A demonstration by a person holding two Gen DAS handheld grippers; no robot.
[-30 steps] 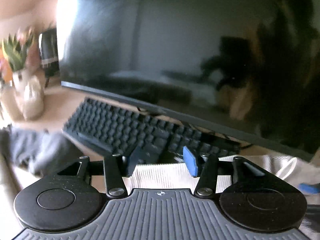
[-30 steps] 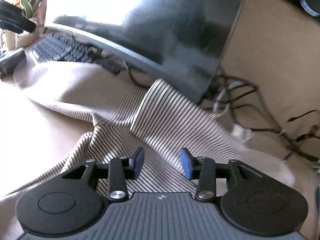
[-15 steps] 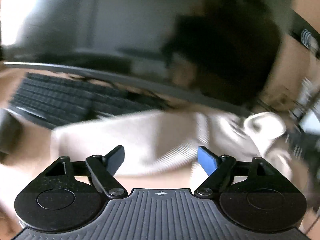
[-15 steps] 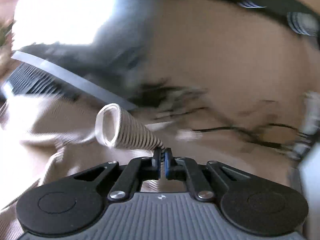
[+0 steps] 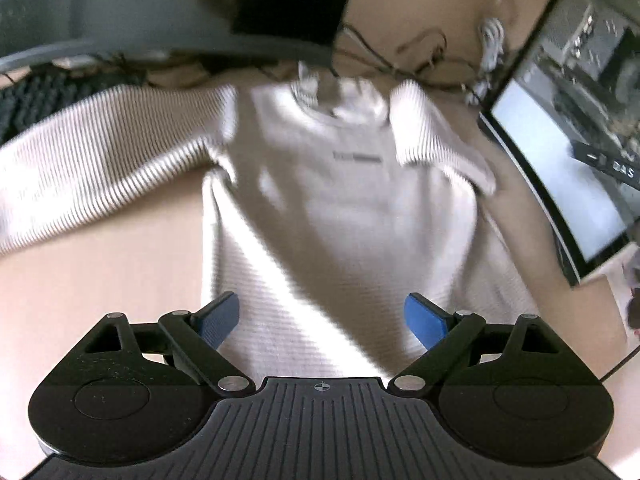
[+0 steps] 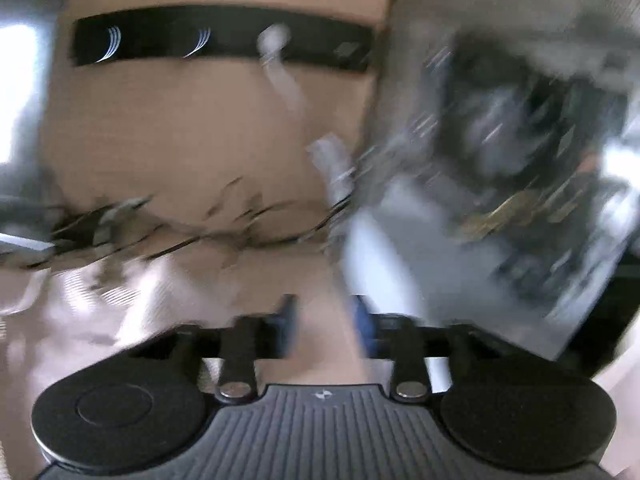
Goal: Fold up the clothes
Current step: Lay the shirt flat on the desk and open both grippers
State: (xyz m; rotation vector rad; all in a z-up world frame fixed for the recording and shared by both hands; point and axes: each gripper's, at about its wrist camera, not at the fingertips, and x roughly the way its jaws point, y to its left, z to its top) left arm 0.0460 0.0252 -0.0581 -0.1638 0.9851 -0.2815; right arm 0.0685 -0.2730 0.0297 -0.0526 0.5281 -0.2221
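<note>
The ribbed top [image 5: 352,200] is lying soft and floppy; pinching a sleeve edge looks best. Both the left gripper [image 5: 322,316] and right gripper [image 6: 325,324] are opening, holding nothing

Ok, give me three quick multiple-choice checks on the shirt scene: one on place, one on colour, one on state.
1. Where does the striped shirt lie?
A. on the desk
B. over the keyboard keys
C. on the floor

2. What colour are the left gripper finger pads?
A. red
B. blue
C. green

3. How is the shirt's right-side sleeve lying in the left wrist view?
A. spread straight out
B. folded in over the chest
C. rolled up

Answers: 1 A, it rests on tan desk; 2 B, both pads show blue; 3 B, the sleeve overlaps the body.
</note>
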